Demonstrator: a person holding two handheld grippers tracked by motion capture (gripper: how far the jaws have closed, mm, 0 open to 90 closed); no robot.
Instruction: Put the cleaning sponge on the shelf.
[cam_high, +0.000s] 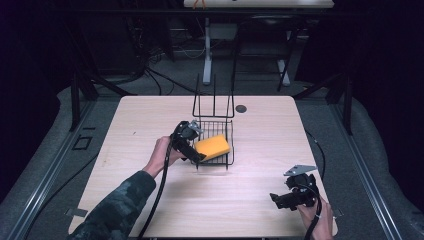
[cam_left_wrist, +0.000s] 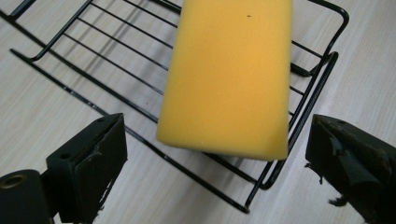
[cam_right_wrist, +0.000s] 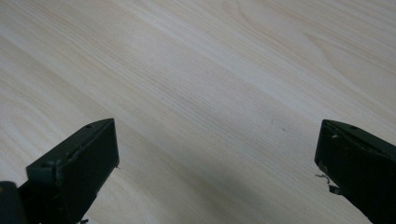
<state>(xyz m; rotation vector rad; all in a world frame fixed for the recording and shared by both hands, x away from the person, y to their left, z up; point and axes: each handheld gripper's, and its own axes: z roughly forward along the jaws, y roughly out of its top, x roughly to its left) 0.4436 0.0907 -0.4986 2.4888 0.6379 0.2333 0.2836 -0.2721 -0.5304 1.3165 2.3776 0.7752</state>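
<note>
**Yellow sponge lies in the wire rack, both claws spread wide**

A rectangular yellow foam sponge (cam_high: 212, 146) lies inside the low tray of a black wire rack (cam_high: 228, 127) that stands near the middle of the pale wooden tabletop (cam_high: 260, 200), a little toward its far edge. The rack's tall upright back rises on the side facing the far edge. In the high view the sponge's long axis runs aslant: one short end points toward the near left corner of the tabletop, the other toward the far right corner, and that farther end sits slightly higher, propped near the tray's right wall.

The left gripper (cam_high: 199, 159) hangs at the tray's near left corner, just beside the sponge's nearer short end. In the left gripper view its two black jaws stand wide apart, clear of the sponge (cam_left_wrist: 229, 79) on both sides; the sponge's near end points between them, and its long axis runs away from the camera over the rack's wires (cam_left_wrist: 116, 70).

The right gripper (cam_high: 278, 199) rests well apart, close to the near right corner of the tabletop. In the right gripper view its jaws are spread wide over bare wood (cam_right_wrist: 196, 79), with nothing between them.
</note>
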